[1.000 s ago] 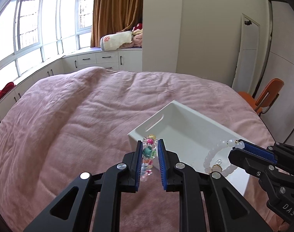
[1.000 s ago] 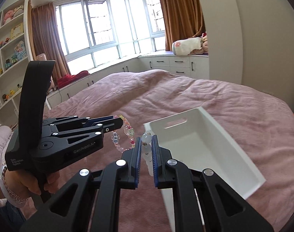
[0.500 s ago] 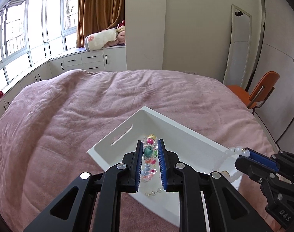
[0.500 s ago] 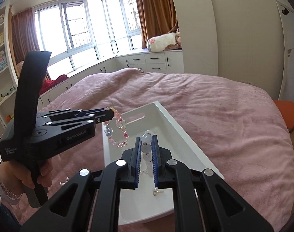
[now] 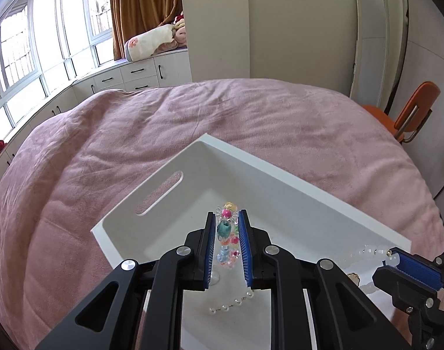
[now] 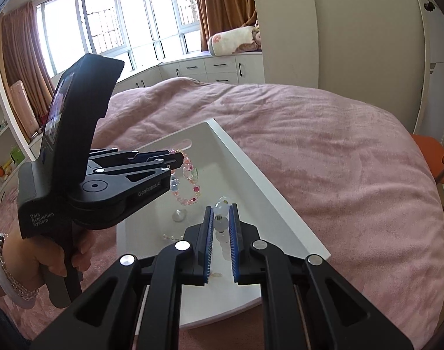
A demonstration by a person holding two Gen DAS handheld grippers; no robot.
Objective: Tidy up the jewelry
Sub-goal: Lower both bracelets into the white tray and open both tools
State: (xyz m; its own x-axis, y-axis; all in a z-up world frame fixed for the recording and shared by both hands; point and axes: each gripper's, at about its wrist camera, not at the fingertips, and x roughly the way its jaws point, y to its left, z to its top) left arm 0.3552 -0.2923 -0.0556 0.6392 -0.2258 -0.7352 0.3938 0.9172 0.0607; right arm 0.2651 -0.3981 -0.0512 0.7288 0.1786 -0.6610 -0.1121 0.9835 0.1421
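White tray [image 5: 280, 180] on pink bedspread [image 5: 105, 145] — both grippers over it, each loaded.

Left gripper [image 5: 226, 227] clenched on multicoloured bead bracelet [image 5: 226, 232], bracelet dangling as a loop above the tray floor in the right wrist view [image 6: 187, 183]; right gripper [image 6: 221, 218] clamped on milky white bead bracelet [image 6: 220, 211], seen from the left wrist as pale beads [image 5: 370, 251] trailing from the blue pad. On the tray floor: short pearl strand [image 5: 230, 302], small clear round piece [image 6: 178, 215] — apart from each other. Orange chair [image 5: 408, 110] beside the bed. Left hand [image 6: 58, 259] wrapped around the handle.
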